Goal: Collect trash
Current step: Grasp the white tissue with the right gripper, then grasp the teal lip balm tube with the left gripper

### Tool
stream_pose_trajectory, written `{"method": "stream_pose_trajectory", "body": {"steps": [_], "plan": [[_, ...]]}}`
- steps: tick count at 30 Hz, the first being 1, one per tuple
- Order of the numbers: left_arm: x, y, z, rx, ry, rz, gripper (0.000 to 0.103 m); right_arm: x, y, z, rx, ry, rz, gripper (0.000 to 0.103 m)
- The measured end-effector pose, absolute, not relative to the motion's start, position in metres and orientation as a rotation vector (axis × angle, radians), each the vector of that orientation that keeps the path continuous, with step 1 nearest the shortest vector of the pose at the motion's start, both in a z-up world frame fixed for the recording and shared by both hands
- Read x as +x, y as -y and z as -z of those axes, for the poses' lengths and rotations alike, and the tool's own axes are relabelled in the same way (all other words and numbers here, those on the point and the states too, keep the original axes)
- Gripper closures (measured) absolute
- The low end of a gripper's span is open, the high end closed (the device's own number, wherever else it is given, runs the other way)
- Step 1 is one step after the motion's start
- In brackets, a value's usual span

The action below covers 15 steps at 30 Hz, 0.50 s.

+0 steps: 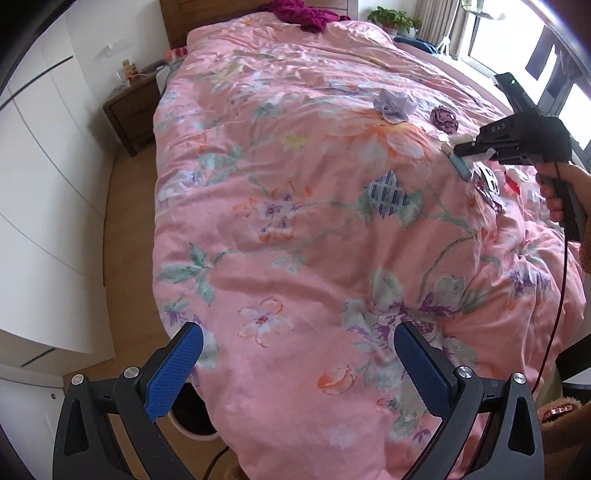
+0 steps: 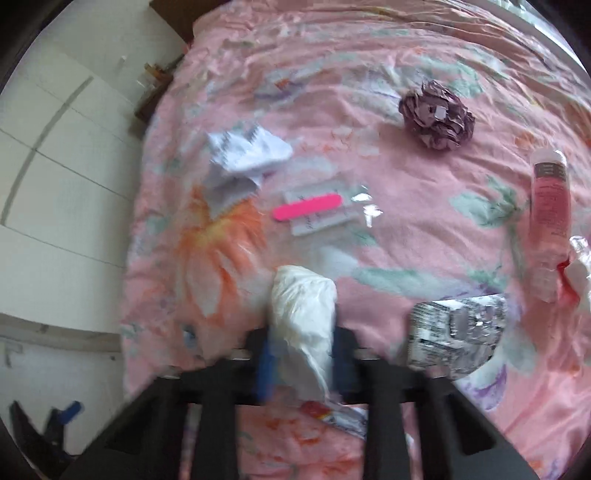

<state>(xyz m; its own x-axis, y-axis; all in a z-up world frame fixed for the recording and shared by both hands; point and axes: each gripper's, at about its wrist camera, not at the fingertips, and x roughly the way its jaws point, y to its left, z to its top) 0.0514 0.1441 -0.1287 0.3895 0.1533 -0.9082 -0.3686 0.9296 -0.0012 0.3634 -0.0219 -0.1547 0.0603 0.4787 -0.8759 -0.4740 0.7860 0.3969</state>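
Observation:
Trash lies on a pink floral duvet (image 1: 314, 229). My right gripper (image 2: 304, 347) is shut on a crumpled white plastic wrapper (image 2: 303, 314); it also shows in the left wrist view (image 1: 469, 147) over the bed's right side. Nearby lie a crumpled white paper (image 2: 243, 158), a maroon paper ball (image 2: 436, 116), a pink nail file on its card (image 2: 306, 208), a silver foil wrapper (image 2: 458, 332) and a pink tube (image 2: 550, 206). My left gripper (image 1: 299, 354) is open and empty above the bed's near edge. A blue patterned wrapper (image 1: 388, 194) lies mid-bed.
A white bin with a dark inside (image 1: 195, 417) stands on the floor under the left gripper. White wardrobe doors (image 1: 44, 184) run along the left. A wooden nightstand (image 1: 133, 110) stands by the headboard. Magenta cloth (image 1: 306, 13) lies at the bed's head.

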Motion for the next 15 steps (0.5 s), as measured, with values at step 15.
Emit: {"method": "stream_pose_trajectory", "body": {"steps": [15], "plan": [[0.136, -0.121, 0.122, -0.249, -1.087, -0.198, 0.0, 0.324, 0.091, 0.095, 0.224, -1.227, -0.735, 0.091]]}}
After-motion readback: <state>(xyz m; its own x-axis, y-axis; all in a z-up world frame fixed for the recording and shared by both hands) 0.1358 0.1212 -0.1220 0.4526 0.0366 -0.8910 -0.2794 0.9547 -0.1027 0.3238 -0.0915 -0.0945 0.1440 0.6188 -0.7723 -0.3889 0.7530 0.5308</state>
